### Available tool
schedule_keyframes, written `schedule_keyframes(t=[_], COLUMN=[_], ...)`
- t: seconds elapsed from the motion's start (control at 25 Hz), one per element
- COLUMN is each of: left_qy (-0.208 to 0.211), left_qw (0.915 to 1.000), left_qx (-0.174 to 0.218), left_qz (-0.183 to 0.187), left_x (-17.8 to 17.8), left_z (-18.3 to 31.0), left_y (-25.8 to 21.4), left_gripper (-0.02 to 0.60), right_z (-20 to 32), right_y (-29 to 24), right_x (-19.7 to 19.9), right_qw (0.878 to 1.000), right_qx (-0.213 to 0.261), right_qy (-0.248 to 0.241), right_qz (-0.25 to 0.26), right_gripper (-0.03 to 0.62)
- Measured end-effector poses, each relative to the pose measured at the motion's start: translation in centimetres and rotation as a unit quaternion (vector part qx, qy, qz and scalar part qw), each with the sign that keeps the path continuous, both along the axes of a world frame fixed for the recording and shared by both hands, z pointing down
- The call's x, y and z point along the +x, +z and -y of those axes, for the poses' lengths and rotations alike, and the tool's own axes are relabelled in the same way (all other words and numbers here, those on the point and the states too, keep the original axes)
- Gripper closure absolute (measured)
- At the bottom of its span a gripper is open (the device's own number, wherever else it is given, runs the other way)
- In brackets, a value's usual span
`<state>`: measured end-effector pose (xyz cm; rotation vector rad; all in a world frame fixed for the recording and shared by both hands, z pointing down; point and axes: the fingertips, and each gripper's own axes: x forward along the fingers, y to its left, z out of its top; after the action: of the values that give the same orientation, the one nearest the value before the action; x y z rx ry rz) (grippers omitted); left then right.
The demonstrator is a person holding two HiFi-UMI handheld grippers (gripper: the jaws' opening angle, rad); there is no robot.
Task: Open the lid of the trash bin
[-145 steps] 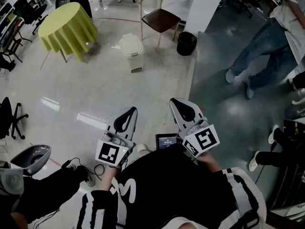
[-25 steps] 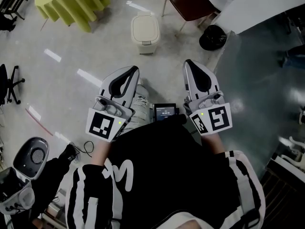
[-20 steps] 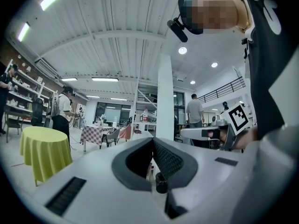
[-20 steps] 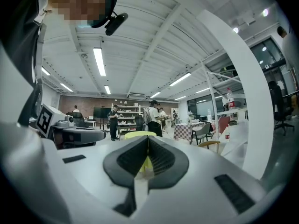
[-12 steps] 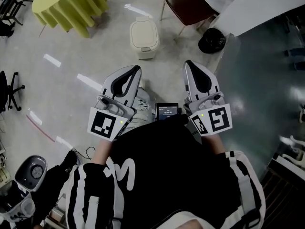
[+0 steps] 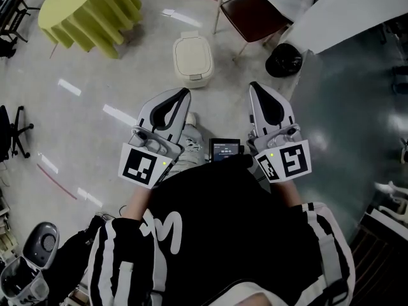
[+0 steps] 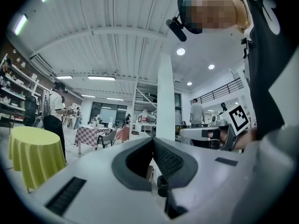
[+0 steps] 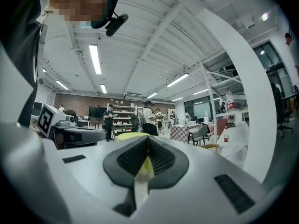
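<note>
I hold both tools low in front of my chest, side by side and pointing forward over the pale floor [image 6: 95, 88]. My left gripper [image 6: 181, 95] has its two dark pads pressed tip to tip with nothing between them; its own view shows the jaws meeting in a point, with only the open hall beyond. My right gripper [image 6: 256, 89] is the same: jaws together and empty, its marker cube close to my sleeve. Neither tool touches anything. The trash bin [image 6: 193, 57] – a small cream one – stands on the floor ahead of me, a little nearer the line of my left gripper than my right, and well apart from both. Its lid lies flat on top, closed as far as the head view shows. To the bin's left is a round table under a yellow-green cloth [image 6: 89, 8], and to its right a chair with a brown seat [image 6: 252, 8], with a black round bin [image 6: 284, 59] just beyond the chair's legs, where the floor turns darker. Between my two grippers, near my waist, sits a small dark screen [image 6: 224, 149]. A black office chair [image 6: 9, 132] shows at the far left edge. In the gripper views other people stand far back in the hall – too small to tell more.
</note>
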<state>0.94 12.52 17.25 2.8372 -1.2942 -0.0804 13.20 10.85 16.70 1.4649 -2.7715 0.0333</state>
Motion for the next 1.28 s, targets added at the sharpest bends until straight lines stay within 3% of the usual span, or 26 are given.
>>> schedule_keyframes(t=[1.28], left_qy=[0.023], left_qw=[0.9997], left_qx=[-0.006], left_qz=[-0.005], left_x=[-4.2], left_z=[18.3], left_y=[-0.7], left_gripper=[0.574], right_z=[17.9], right_y=[-1.0], right_x=[-4.8], right_qw=[1.0], right_qx=[0.0], right_qy=[0.016], right_qz=[0.002], right_gripper=[0.583])
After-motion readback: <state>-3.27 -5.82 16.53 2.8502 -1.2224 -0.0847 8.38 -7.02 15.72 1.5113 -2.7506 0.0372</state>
